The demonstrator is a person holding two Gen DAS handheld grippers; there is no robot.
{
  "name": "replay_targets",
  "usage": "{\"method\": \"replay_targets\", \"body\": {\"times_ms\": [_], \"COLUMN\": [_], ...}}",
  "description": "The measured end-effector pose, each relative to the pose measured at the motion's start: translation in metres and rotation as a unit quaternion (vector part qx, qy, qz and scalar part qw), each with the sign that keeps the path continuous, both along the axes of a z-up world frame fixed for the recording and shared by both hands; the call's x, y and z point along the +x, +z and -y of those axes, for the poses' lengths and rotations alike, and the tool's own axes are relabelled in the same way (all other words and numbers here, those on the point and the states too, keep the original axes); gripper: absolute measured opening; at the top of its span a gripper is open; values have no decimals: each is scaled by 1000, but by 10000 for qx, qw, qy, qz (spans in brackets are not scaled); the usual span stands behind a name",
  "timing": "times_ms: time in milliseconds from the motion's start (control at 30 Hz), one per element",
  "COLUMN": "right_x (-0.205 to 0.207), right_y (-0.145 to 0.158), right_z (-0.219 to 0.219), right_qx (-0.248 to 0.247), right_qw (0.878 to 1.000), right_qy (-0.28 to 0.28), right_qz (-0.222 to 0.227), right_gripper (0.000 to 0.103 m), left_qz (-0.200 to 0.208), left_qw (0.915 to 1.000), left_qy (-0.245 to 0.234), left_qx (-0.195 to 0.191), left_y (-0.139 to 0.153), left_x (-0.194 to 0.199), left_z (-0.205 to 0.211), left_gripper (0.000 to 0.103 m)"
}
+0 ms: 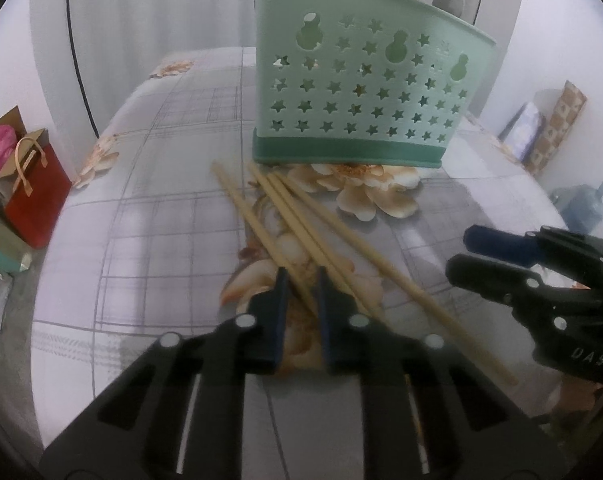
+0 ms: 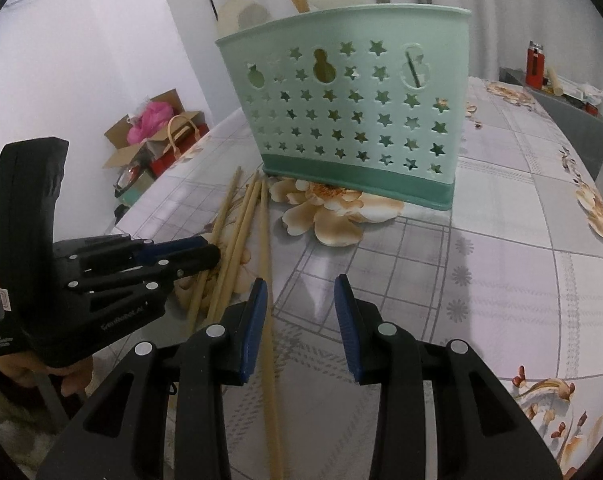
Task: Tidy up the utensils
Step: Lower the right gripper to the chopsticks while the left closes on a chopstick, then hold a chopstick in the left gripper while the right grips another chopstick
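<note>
Pale bamboo chopsticks (image 1: 285,216), four, thin and straight, lie fanned on the table (image 1: 161,208) just in front of the caddy (image 1: 365,92). Table covering: smooth grey grid print with beige flowers. Caddy: mint plastic, curved wall punched with star holes and three gourd-shaped holes, darker green base band. It stands upright and already holds more chopsticks and metal utensil handles; exact count not readable.

Left gripper (image 1: 301,280): black frame, blue pads, fingers down among the near ends of the chopsticks, narrowed to a slim gap with one chopstick running between them. Whether the pads actually press on it cannot be told.

Right gripper (image 2: 301,292): fingers partly open, nothing between them, hovering above bare table; the rightmost chopstick passes just beside its left finger (image 2: 255,320).
</note>
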State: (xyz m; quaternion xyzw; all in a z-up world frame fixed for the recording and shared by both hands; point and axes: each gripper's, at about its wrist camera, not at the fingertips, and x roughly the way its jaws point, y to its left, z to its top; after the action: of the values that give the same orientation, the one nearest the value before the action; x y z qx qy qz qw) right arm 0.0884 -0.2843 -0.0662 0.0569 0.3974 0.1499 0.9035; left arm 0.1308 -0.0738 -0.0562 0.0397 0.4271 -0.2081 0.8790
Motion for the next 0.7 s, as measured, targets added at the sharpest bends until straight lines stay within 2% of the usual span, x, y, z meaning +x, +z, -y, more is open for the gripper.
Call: {"method": "replay_targets", "body": {"times_ms": [367,400,467,533,700], "right_x": [17,19,22,24,16], "right_y": [-12,-12,-13,-13,-12], "right_z": [-31,-34,-38,-39,-34], "right_qx": [-569,-639,-765,-789,-902], "right_qw": [9969,9963,9951,9944,9936], "right_qy": [517,561,621,684,658], "right_qz": [-176,-146,-123,-134,-181], "right_gripper": [33,31,16,7,7], "left_qz": [-102,-116,-143,-177,-368], "left_qw": [9999,9999,9999,9998,9993], "left_qy": [35,40,42,27,-47], "left_qx": [89,85,81,77,-35], "left_y": [1,1,1,1,1], "left_x": [-11,-11,-13,-17,-27], "left_z": [-19,-20,-23,-25,-32], "left_gripper": [8,8,8,8,8]}}
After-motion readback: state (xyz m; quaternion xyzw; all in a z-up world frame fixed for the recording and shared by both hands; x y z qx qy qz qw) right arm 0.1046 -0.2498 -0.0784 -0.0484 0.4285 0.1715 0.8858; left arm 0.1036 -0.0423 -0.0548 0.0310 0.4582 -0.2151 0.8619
